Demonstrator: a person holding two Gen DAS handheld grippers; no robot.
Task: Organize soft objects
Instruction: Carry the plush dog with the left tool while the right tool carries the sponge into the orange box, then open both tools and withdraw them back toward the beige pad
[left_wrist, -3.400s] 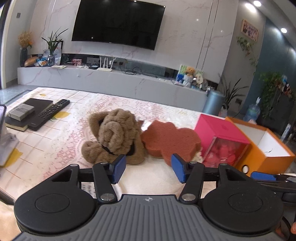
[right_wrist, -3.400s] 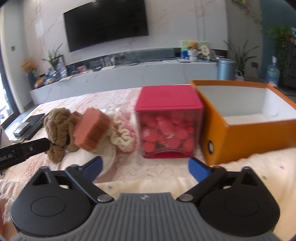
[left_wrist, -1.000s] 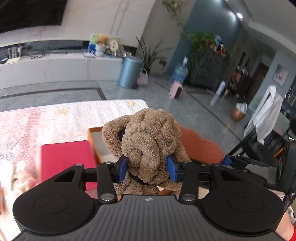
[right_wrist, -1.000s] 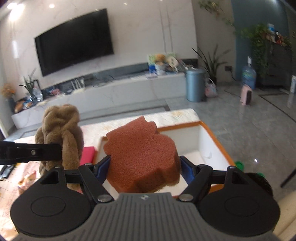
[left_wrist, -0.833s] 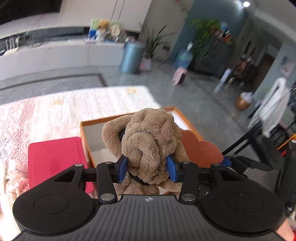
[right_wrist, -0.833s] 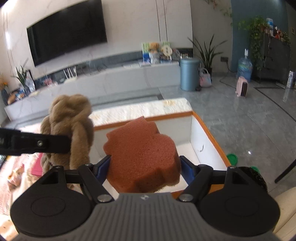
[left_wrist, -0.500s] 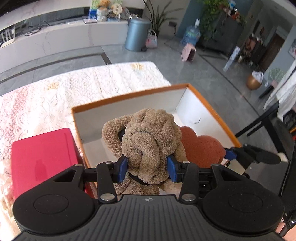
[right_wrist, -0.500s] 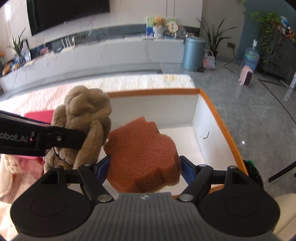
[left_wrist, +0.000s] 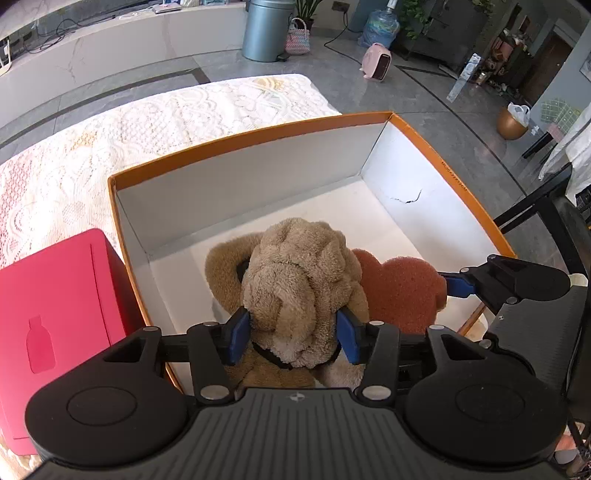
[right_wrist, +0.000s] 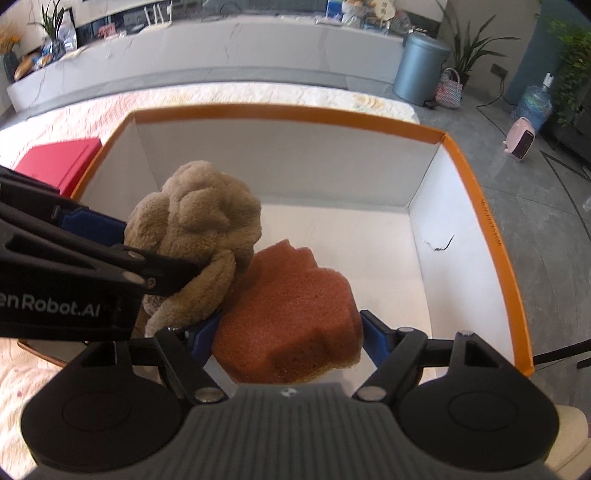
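Note:
My left gripper (left_wrist: 291, 338) is shut on a brown plush dog (left_wrist: 299, 280) and holds it over the near part of the open orange box (left_wrist: 243, 142). The dog also shows in the right wrist view (right_wrist: 195, 236). My right gripper (right_wrist: 290, 341) is shut on a rust-red sponge (right_wrist: 291, 317) and holds it inside the box's opening (right_wrist: 288, 110), right of the dog and touching it. The sponge also shows in the left wrist view (left_wrist: 402, 291). The box's white floor is bare.
A red lidded box (left_wrist: 55, 314) stands against the orange box's left side on the lace-covered table (left_wrist: 147, 125). Grey floor, a blue bin (right_wrist: 417, 70) and a dark chair frame (left_wrist: 546, 218) lie beyond the table's edge.
Both grippers have tilted down and moved lower over the orange box. The dog and the sponge now hang inside its opening, closer to the white floor. Both grips are unchanged.

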